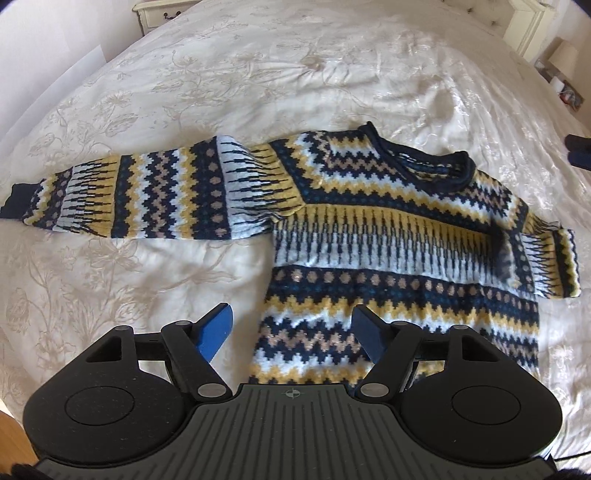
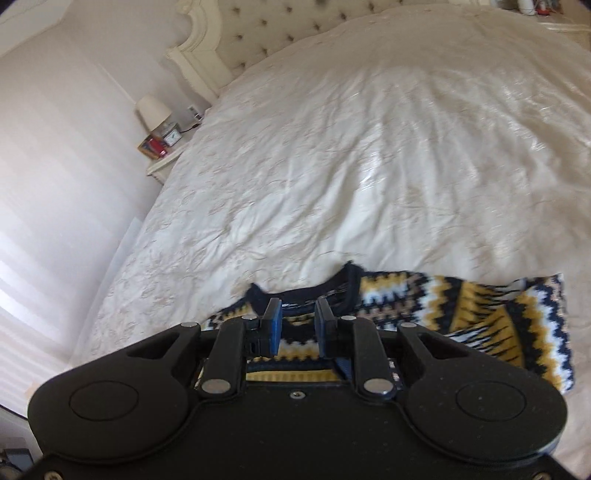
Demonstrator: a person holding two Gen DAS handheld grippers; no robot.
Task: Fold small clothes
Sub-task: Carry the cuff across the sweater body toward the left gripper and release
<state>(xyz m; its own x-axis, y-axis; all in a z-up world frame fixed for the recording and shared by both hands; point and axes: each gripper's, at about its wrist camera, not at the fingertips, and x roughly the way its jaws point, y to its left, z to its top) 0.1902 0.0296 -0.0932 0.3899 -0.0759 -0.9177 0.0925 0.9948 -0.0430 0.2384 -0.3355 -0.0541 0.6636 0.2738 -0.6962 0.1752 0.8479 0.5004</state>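
A knitted sweater (image 1: 388,236) in navy, yellow, white and tan zigzag bands lies flat on the bed, front up, navy collar (image 1: 432,155) at the far side. Its left sleeve (image 1: 140,195) stretches out straight to the left; the right sleeve (image 1: 554,258) is bent in at the right edge. My left gripper (image 1: 293,332) is open, hovering over the sweater's lower left side edge. My right gripper (image 2: 297,326) is open with a narrow gap, above the sweater's chest (image 2: 295,354) just below the collar (image 2: 325,291). Neither holds cloth.
The sweater lies on a white embroidered bedspread (image 1: 258,74). A tufted headboard (image 2: 258,33) and a bedside table with lamp (image 2: 155,110) stand at the far left in the right wrist view. A white nightstand (image 1: 166,14) sits beyond the bed.
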